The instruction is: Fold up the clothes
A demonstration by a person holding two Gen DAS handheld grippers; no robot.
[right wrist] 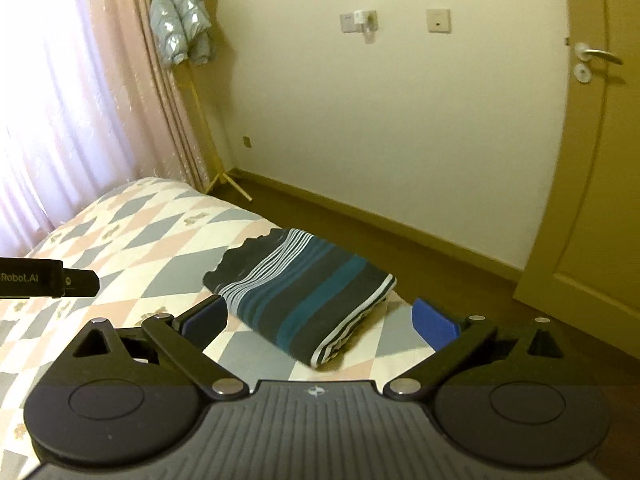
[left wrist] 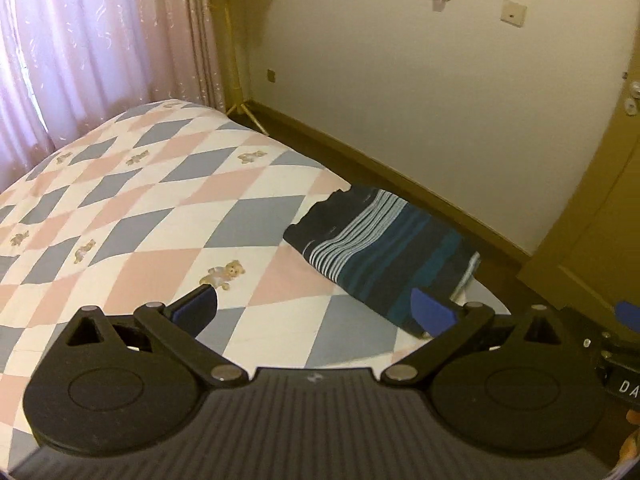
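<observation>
Left gripper (left wrist: 314,312): I see its blue-padded fingers (left wrist: 431,312) spread wide, nothing between them, hovering above the bed.
Right gripper (right wrist: 320,322): fingers (right wrist: 434,322) likewise spread apart and empty, above the bed's near corner.
Striped garment (right wrist: 304,292): folded into a compact rectangle, dark with teal bands and thin white stripes, lying flat on the bed. In my right wrist view it sits at about 12 o'clock, just beyond the gap between the fingers; in my left wrist view (left wrist: 380,248) it is off at 1 o'clock, its near end passing behind the right-hand pad.
Contact: I can't see either gripper touching the cloth.
Bed (left wrist: 160,208): covered in a quilt of pink, grey and white diamonds with small teddy bears; the garment rests near its edge on the wall side.
Other rig: the left unit's black body (right wrist: 48,278) pokes into my right wrist view at 9 o'clock.
Surroundings: pink curtain (left wrist: 80,40) at 10 o'clock, a pale puffy jacket (right wrist: 180,20) hanging on a yellow stand (right wrist: 208,136) at 11 o'clock, door (right wrist: 592,160) at 2 o'clock.
</observation>
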